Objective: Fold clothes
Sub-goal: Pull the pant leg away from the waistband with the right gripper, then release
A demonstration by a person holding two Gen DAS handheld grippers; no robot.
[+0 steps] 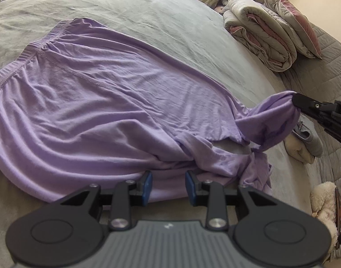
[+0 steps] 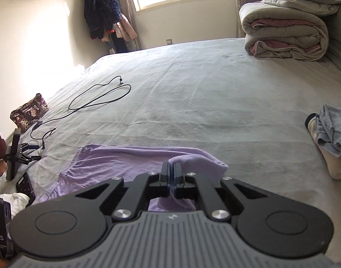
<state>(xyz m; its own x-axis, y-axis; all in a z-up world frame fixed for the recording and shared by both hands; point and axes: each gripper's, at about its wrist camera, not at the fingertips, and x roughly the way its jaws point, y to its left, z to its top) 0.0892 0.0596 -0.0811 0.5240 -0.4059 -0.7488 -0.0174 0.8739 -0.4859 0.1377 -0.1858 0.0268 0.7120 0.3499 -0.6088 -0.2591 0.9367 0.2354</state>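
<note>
A lilac garment with an elastic waistband lies spread on the grey bed sheet. My left gripper sits at the garment's near hem. Its blue pads stand apart, with flat cloth showing in the gap and no visible pinch. My right gripper is shut on a bunched corner of the garment and holds it lifted off the bed at the right. In the right wrist view, the right gripper has its pads pressed together on a fold of the lilac garment.
A rolled duvet with a pillow on top lies at the head of the bed. A black cable and a patterned pouch lie on the far left side. Folded denim and other clothes sit at the right edge. A plush toy lies nearby.
</note>
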